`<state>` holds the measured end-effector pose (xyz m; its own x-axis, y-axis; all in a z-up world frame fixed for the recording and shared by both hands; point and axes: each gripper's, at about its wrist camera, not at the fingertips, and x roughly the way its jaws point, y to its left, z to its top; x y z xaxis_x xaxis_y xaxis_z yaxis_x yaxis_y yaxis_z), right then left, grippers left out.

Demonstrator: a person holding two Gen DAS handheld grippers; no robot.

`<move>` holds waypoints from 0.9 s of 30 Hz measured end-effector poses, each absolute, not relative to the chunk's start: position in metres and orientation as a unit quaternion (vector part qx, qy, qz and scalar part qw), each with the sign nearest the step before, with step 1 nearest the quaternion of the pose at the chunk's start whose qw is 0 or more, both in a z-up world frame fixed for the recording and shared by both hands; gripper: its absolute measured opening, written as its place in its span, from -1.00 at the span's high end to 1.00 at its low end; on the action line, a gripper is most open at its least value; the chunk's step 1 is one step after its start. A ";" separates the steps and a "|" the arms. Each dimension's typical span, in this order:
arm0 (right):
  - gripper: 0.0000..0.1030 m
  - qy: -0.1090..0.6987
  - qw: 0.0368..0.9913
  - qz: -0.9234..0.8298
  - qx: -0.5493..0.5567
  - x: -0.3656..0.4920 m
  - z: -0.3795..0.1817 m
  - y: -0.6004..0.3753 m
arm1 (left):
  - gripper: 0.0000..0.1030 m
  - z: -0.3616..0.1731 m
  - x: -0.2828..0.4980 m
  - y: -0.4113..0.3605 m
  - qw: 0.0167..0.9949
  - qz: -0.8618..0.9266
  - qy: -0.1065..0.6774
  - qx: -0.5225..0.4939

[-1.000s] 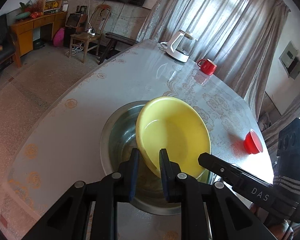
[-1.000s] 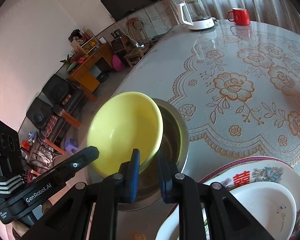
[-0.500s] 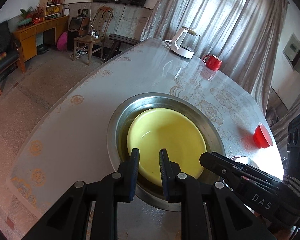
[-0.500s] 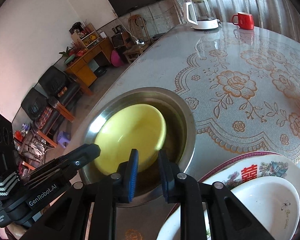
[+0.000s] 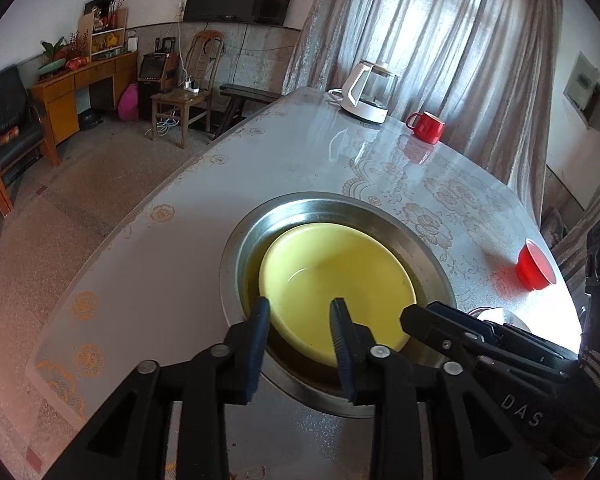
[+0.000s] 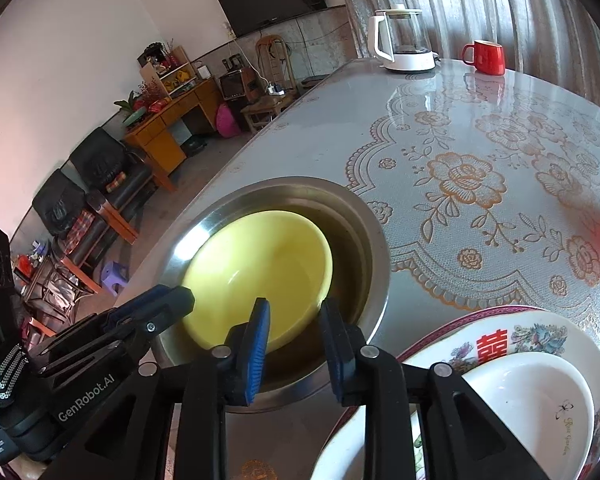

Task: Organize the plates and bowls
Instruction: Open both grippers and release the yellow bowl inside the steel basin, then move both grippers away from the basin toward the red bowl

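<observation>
1. Left wrist view: the left gripper [image 5: 300, 314] fills the bottom centre of the frame with its jaws parted, holding nothing. The near rim of the yellow bowl [image 5: 336, 292] shows in the gap between them; whether either blue pad touches that rim cannot be told.
2. The yellow bowl sits upright inside the steel basin [image 5: 432, 252] in the middle of the frame, and the basin rests on the table [image 5: 172, 248], which wears a lace-patterned cover.
3. The right gripper [image 5: 416, 318] comes in from the lower right of this view, its tip over the basin's right rim beside the bowl.
4. Right wrist view: the right gripper [image 6: 294, 320] stands at bottom centre with jaws parted and empty, poised over the near edge of the yellow bowl [image 6: 260, 268] and the steel basin [image 6: 376, 248].
5. The left gripper [image 6: 172, 300] enters from the lower left, its tip over the basin's left rim next to the bowl.
6. At the lower right a white bowl [image 6: 536, 404] lies in a flowered plate [image 6: 540, 332], just beside the basin.
7. A white kettle [image 5: 366, 94] and a red mug [image 5: 426, 126] stand at the top of the left view, and a small red bowl [image 5: 534, 266] sits at its right edge.
</observation>
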<state>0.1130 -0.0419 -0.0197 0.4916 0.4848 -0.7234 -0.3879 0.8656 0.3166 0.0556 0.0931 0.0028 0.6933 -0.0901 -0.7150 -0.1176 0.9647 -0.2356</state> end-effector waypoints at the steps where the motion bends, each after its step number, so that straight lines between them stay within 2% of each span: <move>1: 0.43 0.434 0.863 0.253 0.052 0.111 -0.019 -0.041 | 0.29 0.004 0.055 0.093 0.911 0.009 0.391 -0.131; 5: 0.32 0.422 0.870 0.251 0.033 0.101 -0.015 -0.037 | 0.27 0.006 0.053 0.093 0.914 0.017 0.386 -0.121; 8: 0.31 0.415 0.873 0.253 0.036 0.097 -0.014 -0.040 | 0.20 0.007 0.051 0.092 0.917 0.022 0.381 -0.118; 27: 0.27 0.391 0.891 0.222 0.066 0.083 -0.005 -0.071 | 0.17 0.009 0.046 0.079 0.919 0.021 0.382 -0.096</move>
